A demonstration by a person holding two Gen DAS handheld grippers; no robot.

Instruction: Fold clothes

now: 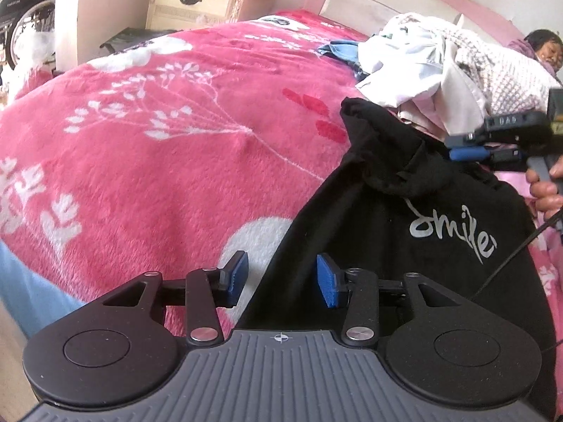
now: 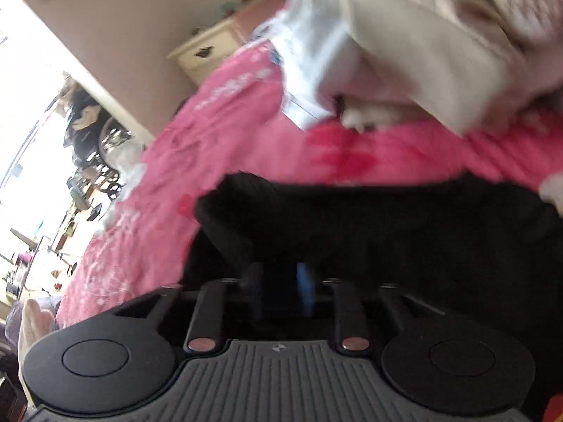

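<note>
A pink floral blanket (image 1: 169,133) covers the bed, and a cream nightstand (image 1: 200,3) stands against the wall beyond it. The black garment (image 1: 404,232) lies on the blanket, printed "Smile" in silver. The left gripper (image 1: 282,279) has jaws apart at the garment's edge. The right gripper (image 2: 279,288) has jaws clamped on its bunched upper part. A pile of pale clothes (image 1: 432,70) lies behind.
</note>
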